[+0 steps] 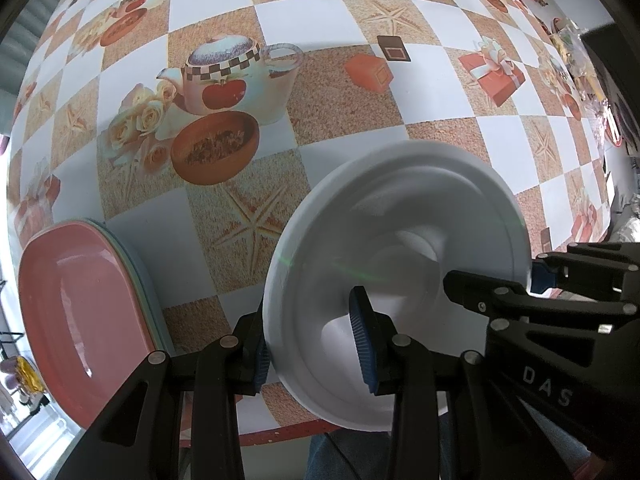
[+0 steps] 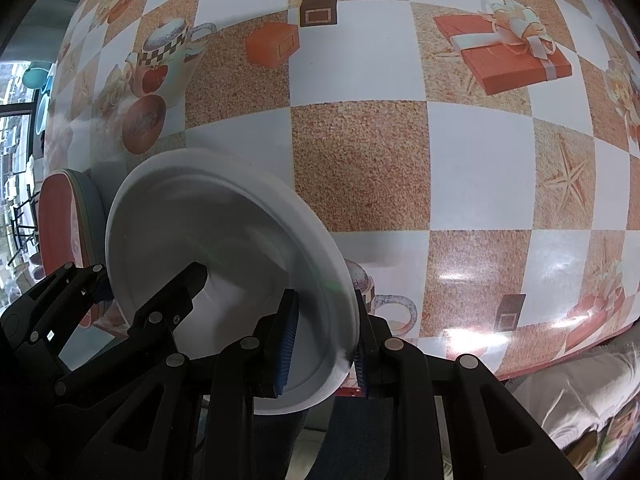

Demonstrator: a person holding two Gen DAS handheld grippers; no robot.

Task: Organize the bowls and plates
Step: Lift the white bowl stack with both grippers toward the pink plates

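Note:
A white bowl [image 1: 400,264] hangs tilted above the near edge of the table, held by both grippers. My left gripper [image 1: 312,344] is shut on its near left rim, one pad inside and one outside. My right gripper [image 2: 324,340] is shut on its right rim, and it also shows in the left wrist view [image 1: 500,280]. The bowl also shows in the right wrist view [image 2: 224,248]. A pink oval plate [image 1: 80,316] lies on top of a stack of pale plates at the left, seen again in the right wrist view [image 2: 60,216].
The table wears a checkered cloth [image 1: 340,120] printed with teapots, starfish and gift boxes. Its red front edge [image 1: 280,432] is close below the bowl. Clutter [image 1: 580,64] lies at the far right of the table.

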